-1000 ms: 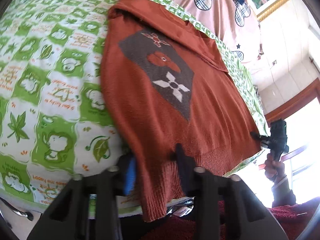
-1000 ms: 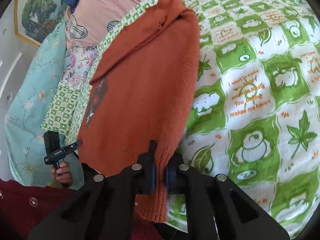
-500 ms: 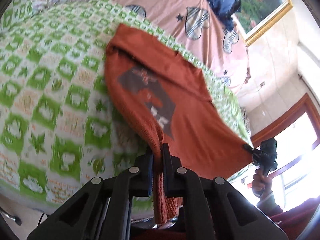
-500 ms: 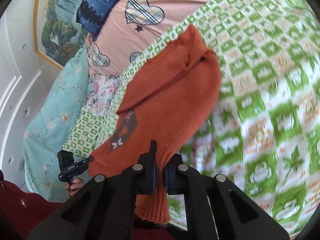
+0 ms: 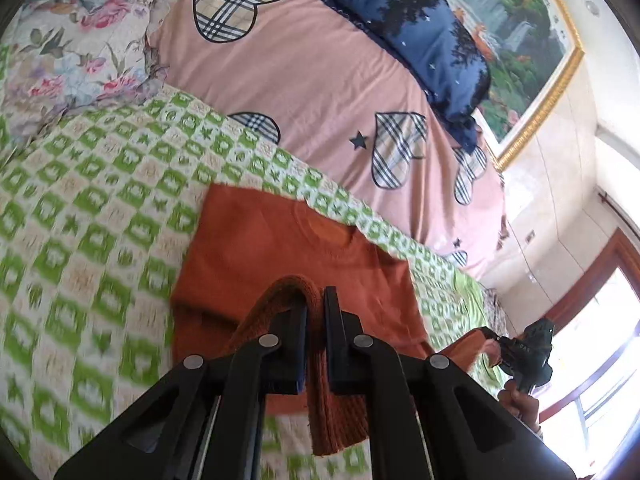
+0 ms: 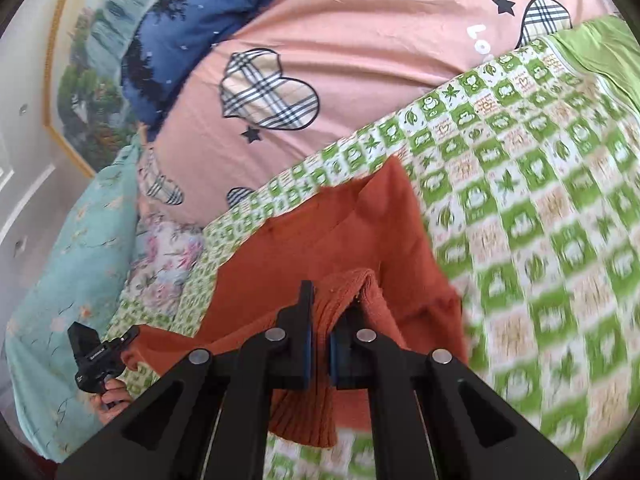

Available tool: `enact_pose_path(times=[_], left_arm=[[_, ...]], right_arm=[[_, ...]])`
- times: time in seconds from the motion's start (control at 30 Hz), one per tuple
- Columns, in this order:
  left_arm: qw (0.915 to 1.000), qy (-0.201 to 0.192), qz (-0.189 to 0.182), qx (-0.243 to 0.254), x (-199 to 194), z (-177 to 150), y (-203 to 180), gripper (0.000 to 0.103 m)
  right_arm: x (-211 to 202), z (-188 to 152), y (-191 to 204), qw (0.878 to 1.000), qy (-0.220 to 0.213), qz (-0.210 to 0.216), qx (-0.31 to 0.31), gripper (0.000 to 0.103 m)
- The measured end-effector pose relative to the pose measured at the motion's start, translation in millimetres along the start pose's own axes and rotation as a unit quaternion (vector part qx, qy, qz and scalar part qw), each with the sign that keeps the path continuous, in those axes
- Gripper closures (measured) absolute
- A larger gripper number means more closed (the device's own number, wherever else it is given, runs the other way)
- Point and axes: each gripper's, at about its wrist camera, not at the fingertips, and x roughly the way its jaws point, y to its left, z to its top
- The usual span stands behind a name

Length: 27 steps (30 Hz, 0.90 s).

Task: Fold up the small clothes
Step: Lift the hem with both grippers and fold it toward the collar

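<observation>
Left gripper: black, angular, jaws pressed together on ribbed hem of sweater. Right gripper: same build, likewise pinching ribbed hem. Sweater: rust-orange knit, lying on green-and-white checked blanket, hem lifted and doubled over the body. Pink quilt: smooth cotton, plaid heart patches. Navy pillow beyond.

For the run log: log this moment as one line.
left claw: shut on sweater hem | right claw: shut on hem | sweater on blanket
</observation>
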Motion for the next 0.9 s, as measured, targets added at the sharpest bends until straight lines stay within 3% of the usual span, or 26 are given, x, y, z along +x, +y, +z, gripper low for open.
enact_pose_path(times=[0.23,0.4,0.53,0.6,0.7,0.77,0.83,0.9], left_arm=[[0.9992,0.013,0.038,-0.004,80,50,27,0.098],[0.9967,0.031,0.074,-0.016,131,64,60,0.098],[0.9913,0.074,0.101,-0.039,171,57,96,0.097],[0.9889,0.096,0.100,-0.054,178,49,109,0.096],[0.9907,0.091,0.085,-0.055,160,35,106,0.086],[0.9922,0.091,0.075,-0.038,143,21,91,0.080],[0.9927,0.105,0.056,-0.017,134,0,70,0.073],[0.9893,0.138,0.045,0.008,141,-23,49,0.067]], right_arm=[[78,51,-23,0.999,0.026,-0.033,0.008,0.096],[134,51,-48,0.994,0.075,-0.077,0.014,0.095],[136,44,-62,0.993,0.081,-0.073,0.038,0.094],[118,41,-60,0.994,0.065,-0.081,0.037,0.087],[88,31,-46,0.994,0.036,-0.101,0.009,0.071],[77,16,-23,0.995,0.039,-0.081,-0.036,0.070],[87,-4,0,0.991,0.082,-0.051,-0.092,0.070],[113,-30,23,0.973,0.158,-0.041,-0.166,0.070]])
